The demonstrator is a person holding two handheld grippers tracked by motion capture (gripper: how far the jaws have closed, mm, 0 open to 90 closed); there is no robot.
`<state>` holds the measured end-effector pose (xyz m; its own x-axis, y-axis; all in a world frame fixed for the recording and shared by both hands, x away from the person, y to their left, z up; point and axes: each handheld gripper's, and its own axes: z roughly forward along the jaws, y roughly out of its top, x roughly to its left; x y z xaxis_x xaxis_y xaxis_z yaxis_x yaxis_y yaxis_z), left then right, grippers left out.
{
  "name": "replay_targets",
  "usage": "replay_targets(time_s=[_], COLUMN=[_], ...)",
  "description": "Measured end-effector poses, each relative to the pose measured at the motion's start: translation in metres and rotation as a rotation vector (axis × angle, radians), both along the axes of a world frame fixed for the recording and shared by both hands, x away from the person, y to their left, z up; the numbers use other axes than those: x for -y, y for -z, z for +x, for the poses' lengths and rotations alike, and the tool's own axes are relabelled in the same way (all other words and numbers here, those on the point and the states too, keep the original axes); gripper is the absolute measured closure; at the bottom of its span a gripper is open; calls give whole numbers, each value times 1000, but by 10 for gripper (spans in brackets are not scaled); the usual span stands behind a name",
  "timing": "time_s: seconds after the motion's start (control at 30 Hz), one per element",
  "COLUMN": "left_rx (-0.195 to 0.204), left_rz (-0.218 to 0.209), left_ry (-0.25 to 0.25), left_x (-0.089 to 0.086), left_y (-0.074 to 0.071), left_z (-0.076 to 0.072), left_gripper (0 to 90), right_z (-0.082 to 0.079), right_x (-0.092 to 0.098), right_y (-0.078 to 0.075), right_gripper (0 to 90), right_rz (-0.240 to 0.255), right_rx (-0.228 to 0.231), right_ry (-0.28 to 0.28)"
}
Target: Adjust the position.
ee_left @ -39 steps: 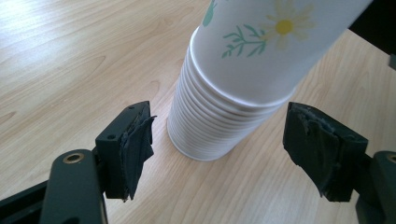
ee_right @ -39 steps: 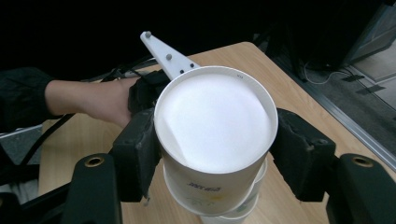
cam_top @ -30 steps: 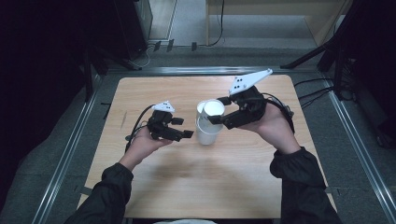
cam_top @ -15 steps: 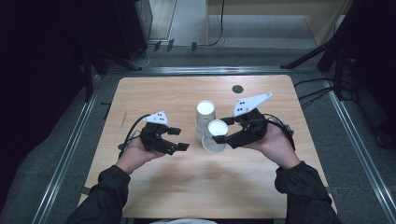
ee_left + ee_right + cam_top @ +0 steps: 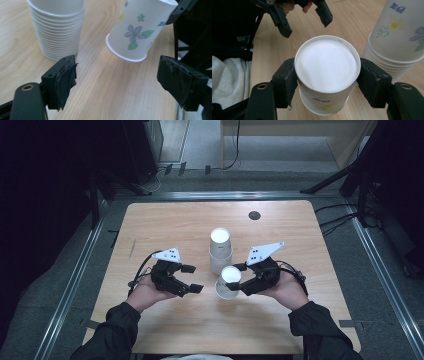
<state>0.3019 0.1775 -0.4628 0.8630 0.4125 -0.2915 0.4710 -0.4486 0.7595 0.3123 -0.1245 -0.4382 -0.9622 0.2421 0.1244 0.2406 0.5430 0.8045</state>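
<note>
The right tongs [image 5: 239,281] were clamped on a single paper cup [image 5: 229,282], pads pressed to its two sides just under the closed base, as the right gripper view showed [image 5: 327,67]; the cup was upside down, its white bottom upward and its open mouth toward the tabletop [image 5: 165,225], tilted a little and, in the left gripper view [image 5: 136,30], seemingly just clear of the wood; whether the rim touched I could not tell. It sat just near and slightly right of the stack of cups [image 5: 220,251], which stood inverted in the middle of the tabletop, close beside but apart from it. The left tongs [image 5: 191,278] were released, jaws having just been opening, with nothing between them; they lay to the left of the held cup, pointing right toward it, so the cup's long axis ran roughly upright across their line of reach. The right hand [image 5: 282,287] was plainly the nearer, already on the cup; it came in from the near right, palm up under its tool. The left hand [image 5: 150,292] rested low at the near left, wrist level; the coming move likely meant setting the cup down mouth-first.
</note>
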Motion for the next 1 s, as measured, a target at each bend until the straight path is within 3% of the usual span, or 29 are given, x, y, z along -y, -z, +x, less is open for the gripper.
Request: replay_targets(time_s=[0.1, 0.27, 0.37, 0.57, 0.83, 1.0], left_rx=[24, 29, 12, 29, 42, 51], left_rz=[10, -8, -33, -44, -58, -77], left_ry=[30, 82, 71, 82, 109, 117], left_x=[6, 11, 12, 18, 26, 27], left_y=[1, 3, 4, 5, 5, 5], left_z=[-4, -8, -6, -9, -13, -14], left_gripper=[157, 157, 158, 158, 159, 163], right_z=[0, 1, 1, -1, -6, -6], right_x=[-2, -5, -7, -12, -24, -27], right_y=[3, 7, 6, -1, -3, -4], right_gripper=[357, 357, 358, 358, 359, 360], right_rz=[2, 11, 41, 92, 96, 126], right_rx=[-6, -18, -29, -30, -54, -76], right_ry=[-7, -19, -26, -43, -76, -71])
